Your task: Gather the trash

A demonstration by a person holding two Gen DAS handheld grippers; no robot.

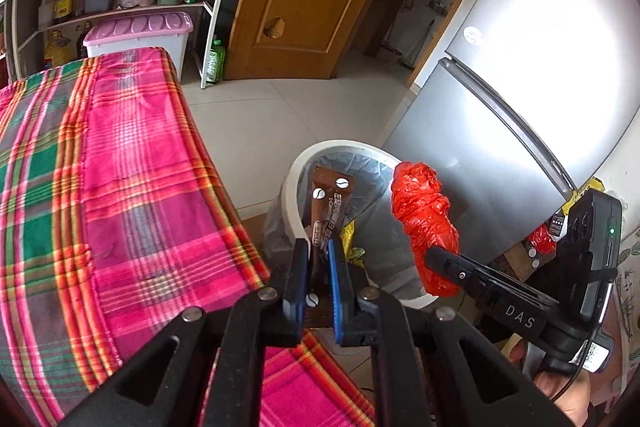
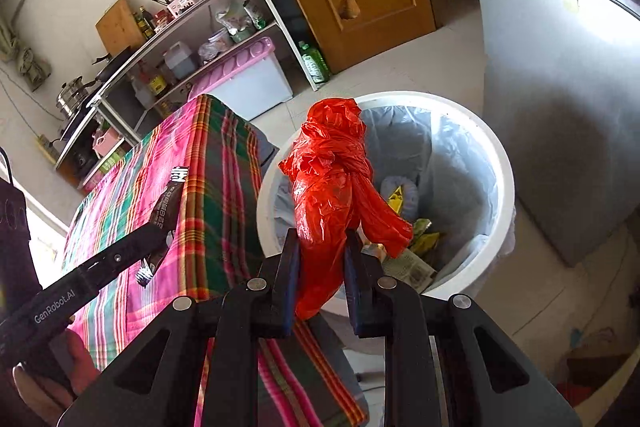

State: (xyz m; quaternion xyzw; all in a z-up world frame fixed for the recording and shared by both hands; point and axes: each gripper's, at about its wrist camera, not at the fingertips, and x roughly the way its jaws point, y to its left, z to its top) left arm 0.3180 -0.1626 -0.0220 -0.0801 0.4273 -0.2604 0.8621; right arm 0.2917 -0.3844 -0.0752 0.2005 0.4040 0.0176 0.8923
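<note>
Hand-held grippers clamp trash over the bin (image 2: 506,163): left (image 1: 318,247) brown wrapper (image 1: 330,207), right (image 2: 322,247) red bag (image 2: 332,179).

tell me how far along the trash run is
Done: the bin already holds some scraps, and no loose trash shows on the tablecloth. In hand: the left gripper is shut on a brown wrapper, the right gripper on a red bag, both near the bin. Left: dropping both in.
</note>
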